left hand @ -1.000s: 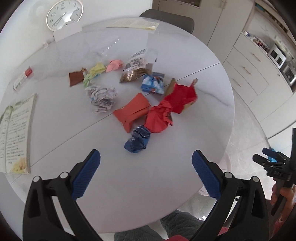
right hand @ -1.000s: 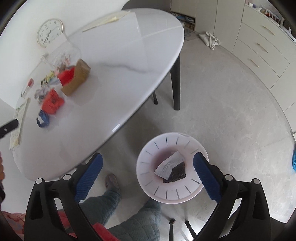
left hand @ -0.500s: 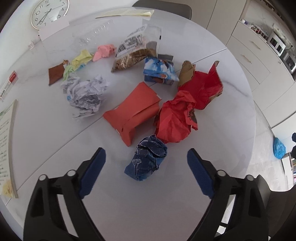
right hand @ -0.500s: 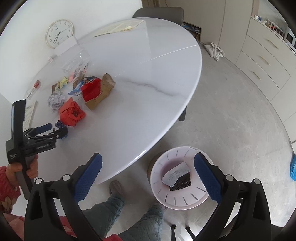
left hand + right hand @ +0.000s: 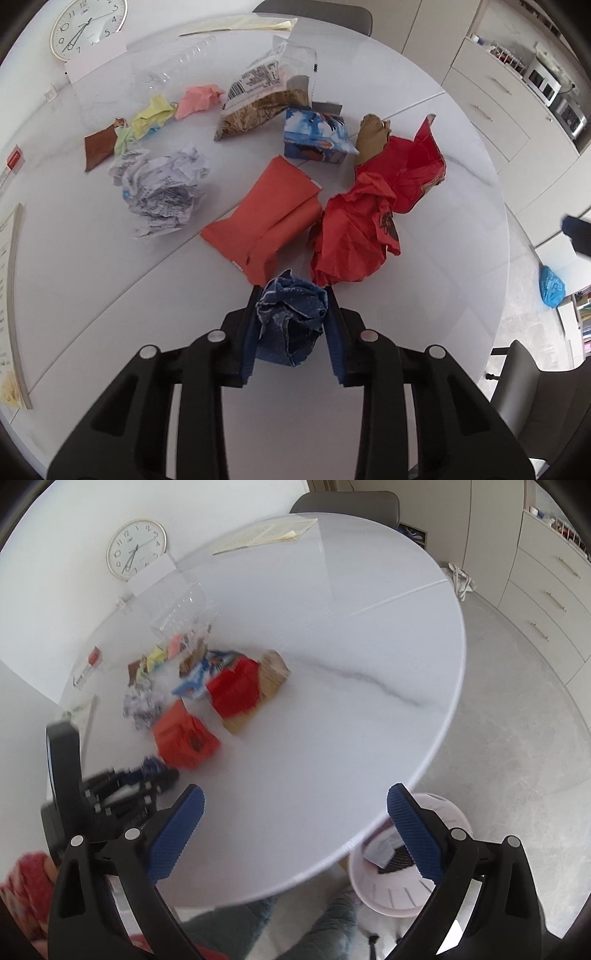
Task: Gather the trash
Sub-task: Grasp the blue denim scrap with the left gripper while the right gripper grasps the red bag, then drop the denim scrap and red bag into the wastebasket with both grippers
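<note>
My left gripper (image 5: 291, 314) is shut on a crumpled blue wrapper (image 5: 291, 321) at the near side of the trash pile on the white round table (image 5: 369, 369). Just beyond lie a folded orange paper (image 5: 266, 225), a crumpled red paper (image 5: 354, 236), a white printed paper ball (image 5: 162, 188) and a blue carton (image 5: 314, 136). My right gripper (image 5: 295, 834) is open and empty above the table's near edge. The white trash basket (image 5: 391, 890) stands on the floor under that edge, with some trash inside. The left gripper shows in the right wrist view (image 5: 147, 775).
A snack bag (image 5: 262, 103), pink, yellow and brown scraps (image 5: 155, 114) and a clear plastic tray (image 5: 166, 74) lie farther back. A clock (image 5: 88, 26) leans on the wall. A booklet (image 5: 11, 295) lies at the left edge. Chairs (image 5: 524, 376) stand around the table.
My left gripper has moved forward and closed on the blue wrapper. My right gripper has swung up from over the basket toward the table, staying open.
</note>
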Demonstrator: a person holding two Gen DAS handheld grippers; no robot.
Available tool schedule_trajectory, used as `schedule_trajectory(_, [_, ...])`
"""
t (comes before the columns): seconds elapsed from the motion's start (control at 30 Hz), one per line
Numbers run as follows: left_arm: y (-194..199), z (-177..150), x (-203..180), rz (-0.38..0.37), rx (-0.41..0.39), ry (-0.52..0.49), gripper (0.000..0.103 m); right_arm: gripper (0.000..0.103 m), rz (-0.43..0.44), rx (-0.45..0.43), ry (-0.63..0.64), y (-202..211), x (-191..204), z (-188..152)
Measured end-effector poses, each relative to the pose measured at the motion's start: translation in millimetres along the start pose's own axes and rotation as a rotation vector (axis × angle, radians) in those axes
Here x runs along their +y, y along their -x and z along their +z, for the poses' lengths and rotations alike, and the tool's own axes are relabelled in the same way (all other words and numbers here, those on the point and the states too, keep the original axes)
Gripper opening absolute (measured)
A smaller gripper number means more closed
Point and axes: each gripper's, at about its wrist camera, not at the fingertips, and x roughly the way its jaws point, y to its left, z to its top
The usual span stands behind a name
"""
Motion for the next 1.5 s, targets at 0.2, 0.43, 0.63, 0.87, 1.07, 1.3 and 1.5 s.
schedule_trajectory(0.2, [22,-1,14,-0.028,-0.030,0.011,0.031,0.088,0.006,0.026,-0.066,-50,19,42])
schedule_trajectory(0.43, [57,-4,36,-0.045,-0.064,0.020,0.031,0.058,-0.066,0.087,-0.123,-105,23,64])
schedule_trajectory(0.63, [78,-3,56,-0.050,-0.074,0.029,0.031,0.015,-0.090,0.117,-0.132,-121,24,65])
schedule_trajectory(0.87, [96,-6,72,-0.060,-0.103,0.015,0.031,0.008,-0.106,0.085,-0.159,-111,21,65])
schedule_trajectory(1.07, [107,-7,70,-0.083,-0.122,-0.038,0.031,0.008,-0.088,0.042,-0.204,-90,19,65])
schedule_trajectory(1.3, [117,-3,38,-0.120,-0.142,-0.124,0.031,0.008,-0.043,-0.010,-0.210,-31,6,46])
schedule_trajectory(1.5, [117,-1,-19,-0.192,-0.131,-0.195,0.031,0.008,-0.076,-0.011,-0.220,22,-33,-6])
